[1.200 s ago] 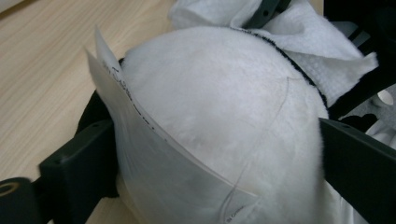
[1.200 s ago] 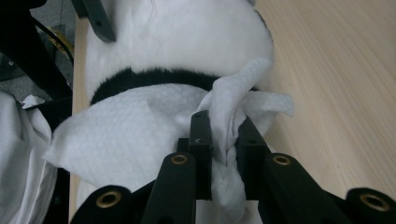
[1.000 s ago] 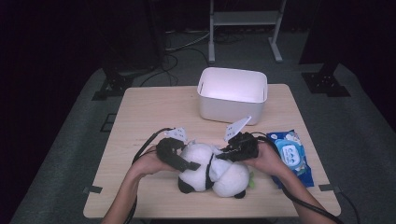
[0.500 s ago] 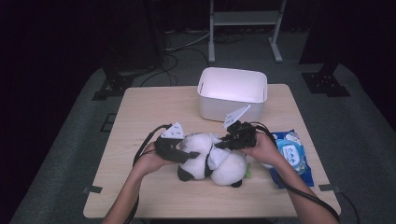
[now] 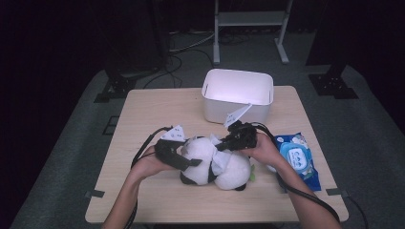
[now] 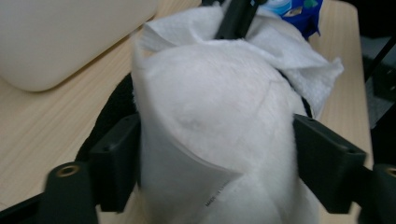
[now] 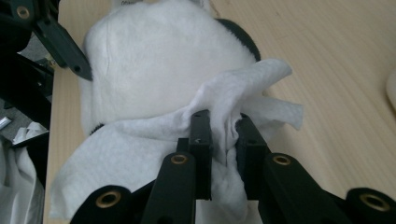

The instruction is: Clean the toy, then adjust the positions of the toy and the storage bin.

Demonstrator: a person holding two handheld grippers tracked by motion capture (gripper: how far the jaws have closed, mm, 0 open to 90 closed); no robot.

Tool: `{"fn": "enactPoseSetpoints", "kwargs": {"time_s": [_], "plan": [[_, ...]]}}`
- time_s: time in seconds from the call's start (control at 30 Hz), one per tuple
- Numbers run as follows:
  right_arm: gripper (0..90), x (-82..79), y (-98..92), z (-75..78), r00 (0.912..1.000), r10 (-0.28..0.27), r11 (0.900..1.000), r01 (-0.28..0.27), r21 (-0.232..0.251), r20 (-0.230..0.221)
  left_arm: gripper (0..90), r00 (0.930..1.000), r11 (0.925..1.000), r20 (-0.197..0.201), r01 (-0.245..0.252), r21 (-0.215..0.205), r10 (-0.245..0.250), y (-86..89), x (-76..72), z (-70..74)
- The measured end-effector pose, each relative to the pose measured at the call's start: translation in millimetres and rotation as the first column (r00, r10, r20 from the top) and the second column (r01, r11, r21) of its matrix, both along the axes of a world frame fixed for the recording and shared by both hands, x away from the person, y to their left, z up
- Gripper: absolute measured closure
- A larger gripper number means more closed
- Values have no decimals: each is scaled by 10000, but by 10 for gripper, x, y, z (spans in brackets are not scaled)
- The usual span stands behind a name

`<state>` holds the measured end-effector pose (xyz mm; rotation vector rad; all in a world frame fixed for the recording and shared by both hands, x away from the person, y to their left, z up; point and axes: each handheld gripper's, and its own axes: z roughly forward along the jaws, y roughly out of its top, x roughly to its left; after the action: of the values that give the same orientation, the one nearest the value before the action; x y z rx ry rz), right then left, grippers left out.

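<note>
Closest to me on the worktop lies the plush panda, white with black limbs, on its side near the front edge and roughly in the middle. My left claw sits against its left end; in the left gripper view the white plush body fills the gap between the two jaws, which stand on either side of it. Those jaws have just been opening, with the toy still between them, and I cannot tell whether the pads still press on the plush.

My right claw comes in from the right, over the top of the panda. Its jaws are clamped together on a bunched white wipe, which drapes across the toy's body and spreads out loosely on both sides of the grip.

Just to the right of my right hand, a blue pack of wipes lies flat near the worktop's right edge.

Farther back, a white plastic bin stands at the far side of the worktop, well apart from the panda. Beyond the worktop, cables trail over the grey floor.
</note>
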<state>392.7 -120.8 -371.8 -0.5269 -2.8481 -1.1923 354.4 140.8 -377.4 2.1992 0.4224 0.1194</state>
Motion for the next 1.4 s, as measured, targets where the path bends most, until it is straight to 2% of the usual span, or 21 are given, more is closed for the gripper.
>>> {"fn": "enactPoseSetpoints", "kwargs": {"time_s": [0.2,0.27,0.37,0.43,0.67,0.9,1.07,1.27,1.4], "plan": [[792,-127,10,6,9994,259,9996,-258,-71,207,49,9986,9989,-309,-432,-187,426,9,-15,65],[792,-169,14,14,9988,386,9992,-384,-64,300,26,9976,9995,-619,-308,-9,307,-16,-12,43],[792,-207,20,23,9982,421,9991,-418,-88,426,15,9925,9994,-1206,-137,330,176,-62,0,-57],[792,-207,18,16,9983,394,9992,-390,-100,428,11,9905,9992,-1357,-157,377,207,-61,6,-95],[791,-199,34,11,9984,450,9990,-447,-92,328,47,9903,9994,-1389,-47,330,92,-25,9,-115],[790,-188,45,1,9988,428,9991,-427,-21,225,46,9898,9997,-1417,-96,239,129,-9,7,-132],[791,-216,22,45,9980,468,9989,-467,-47,427,46,9895,9996,-1444,-46,278,86,-8,-2,-124],[791,-298,-61,121,9981,557,9980,-565,279,278,29,9839,9995,-1772,-192,240,232,1,21,-163],[791,-257,42,152,9969,744,9967,-751,292,254,32,9881,9993,-1539,30,361,26,-2,2,-158]]}}
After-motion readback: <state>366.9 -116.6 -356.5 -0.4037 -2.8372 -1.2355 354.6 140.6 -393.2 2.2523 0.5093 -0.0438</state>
